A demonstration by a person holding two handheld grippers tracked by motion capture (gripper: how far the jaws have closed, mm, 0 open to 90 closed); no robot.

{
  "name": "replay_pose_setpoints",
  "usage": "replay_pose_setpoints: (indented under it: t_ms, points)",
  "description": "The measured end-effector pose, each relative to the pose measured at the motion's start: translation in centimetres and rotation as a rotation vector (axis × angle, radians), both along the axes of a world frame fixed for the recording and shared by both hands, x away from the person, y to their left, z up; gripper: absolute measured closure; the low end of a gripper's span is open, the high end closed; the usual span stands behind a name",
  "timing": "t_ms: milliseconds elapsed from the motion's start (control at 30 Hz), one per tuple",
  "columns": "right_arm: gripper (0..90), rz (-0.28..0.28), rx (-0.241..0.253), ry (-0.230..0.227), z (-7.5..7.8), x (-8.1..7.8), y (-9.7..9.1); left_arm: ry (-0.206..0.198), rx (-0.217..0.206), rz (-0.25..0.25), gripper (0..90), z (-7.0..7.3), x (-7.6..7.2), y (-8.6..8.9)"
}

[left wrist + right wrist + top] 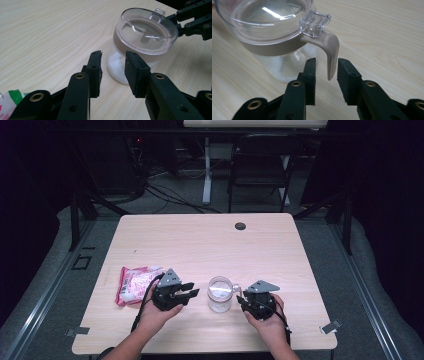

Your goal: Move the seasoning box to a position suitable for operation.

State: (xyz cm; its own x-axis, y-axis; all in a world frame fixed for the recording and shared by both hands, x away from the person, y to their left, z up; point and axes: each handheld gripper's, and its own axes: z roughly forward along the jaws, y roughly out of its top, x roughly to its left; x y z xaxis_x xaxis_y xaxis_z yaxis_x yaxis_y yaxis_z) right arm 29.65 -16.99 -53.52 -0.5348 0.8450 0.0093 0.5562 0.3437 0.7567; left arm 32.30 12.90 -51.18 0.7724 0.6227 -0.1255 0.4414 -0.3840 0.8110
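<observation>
Clear lidded jar (219, 293) sat on the desk (210, 240), near the front edge, between your two tools. Your left tool (189, 291) was parted, jaws just short of the jar's side, nothing between them; in the left gripper view (112, 70) the jar's lower body sat behind the jaw tips. Your right tool (241, 301) was also parted, the beige handle (331, 53) hanging in the gap, pads clear of it on both sides. Contents: something white (117, 67) at the bottom, couldn't make out what. Pink-and-white packet (134, 282) lay to the left of your left hand, partly covered by the tool; print unreadable. Your forearms were cut off at the bottom edge.
</observation>
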Motion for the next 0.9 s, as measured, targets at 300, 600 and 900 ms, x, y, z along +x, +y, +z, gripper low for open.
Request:
replay_pose_setpoints:
  t_ms: [300, 600, 900]
  points:
    - [59.1, -0.020, 0.055, -0.055, 2.6, -0.9, -0.8, -0.016, -0.024, 0.017, 65.6, 0.8, -0.1, 0.0]
    - [73.3, -0.068, 0.131, -0.030, 4.6, 0.4, -1.0, -0.015, -0.050, 0.030, 62.4, 1.7, 0.0, -0.9]
    - [81.4, -0.052, 0.151, 0.023, 5.2, 1.6, 0.3, -0.009, -0.028, 0.021, 77.1, 1.9, 0.0, -1.7]
